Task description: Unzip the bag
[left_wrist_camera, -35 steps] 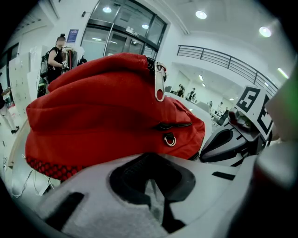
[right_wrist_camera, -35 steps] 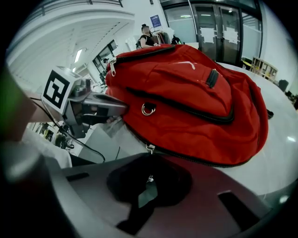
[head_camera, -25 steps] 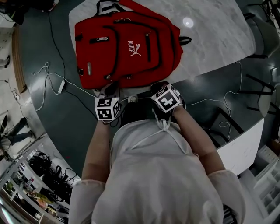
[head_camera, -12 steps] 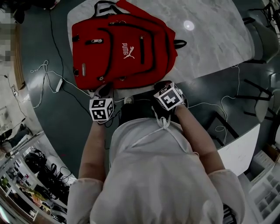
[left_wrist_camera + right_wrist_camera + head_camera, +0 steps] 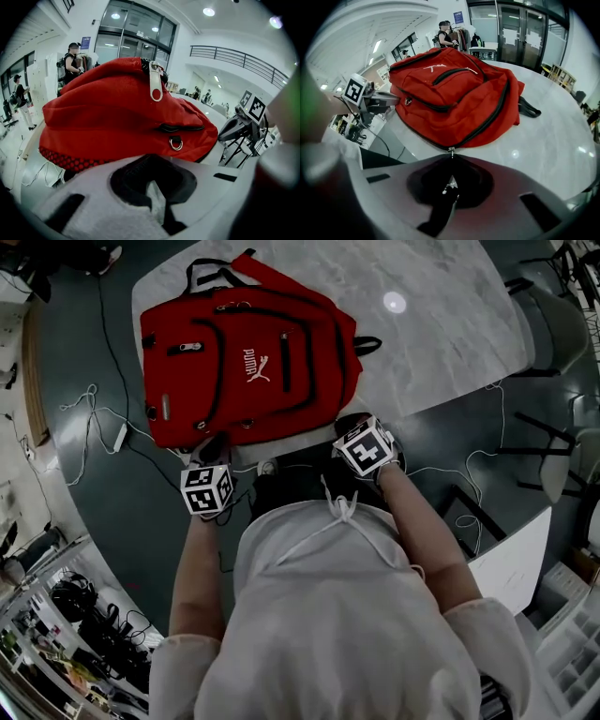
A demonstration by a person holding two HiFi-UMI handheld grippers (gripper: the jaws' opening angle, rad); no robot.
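Note:
A red backpack [image 5: 248, 362] lies flat on the marble table [image 5: 441, 334], its bottom edge toward me. My left gripper [image 5: 212, 446] sits at the bag's near-left corner, and in the left gripper view its jaws [image 5: 157, 190] are closed with nothing red between them. The backpack [image 5: 122, 112] fills that view, with a zipper tab [image 5: 155, 86] on top. My right gripper [image 5: 345, 425] is at the bag's near-right edge. In the right gripper view the gripper [image 5: 450, 187] is shut where the main zipper's pull [image 5: 451, 151] hangs off the backpack [image 5: 454, 93].
Cables [image 5: 94, 409] trail over the dark floor left of the table. A chair [image 5: 553, 324] stands at the right. People [image 5: 72, 61] stand far behind the bag. Bare marble [image 5: 534, 140] spreads to the bag's right.
In the head view the bag and my left gripper have slid left together. My right gripper has stayed nearly in place, ending a little further right along the bag's bottom edge.

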